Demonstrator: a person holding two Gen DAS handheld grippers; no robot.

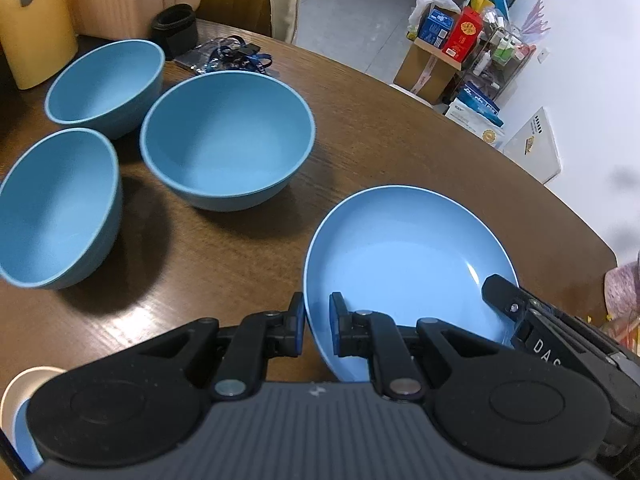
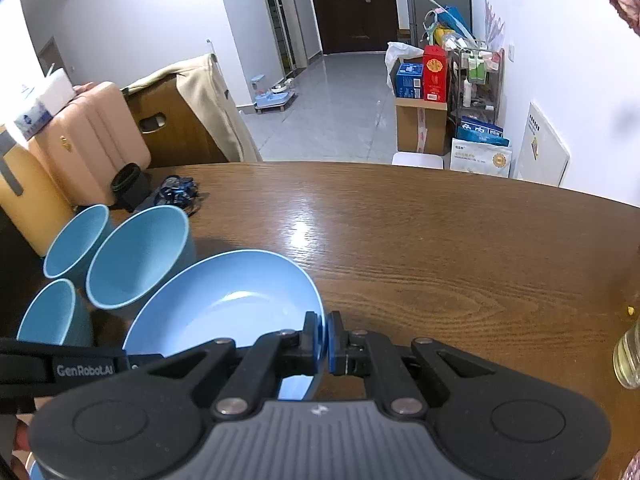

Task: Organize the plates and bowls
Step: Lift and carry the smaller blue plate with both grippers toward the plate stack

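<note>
Both hand-held grippers (left [image 1: 317,322], right [image 2: 325,340]) pinch 1 plate [image 1: 408,256] beside 3 bowls [image 1: 226,136].

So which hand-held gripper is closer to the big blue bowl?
Left. The left hand-held gripper grips the blue plate on the rim facing the big blue bowl; the right hand-held gripper grips the opposite rim, the plate lying between.

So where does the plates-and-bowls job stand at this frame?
Done: nothing looks stacked yet. The three blue bowls sit separately on the wooden table. In hand: both grippers pinch the rim of the blue plate, the left gripper on one side and the right gripper on the other. Left: placing the plate and nesting the bowls.
</note>
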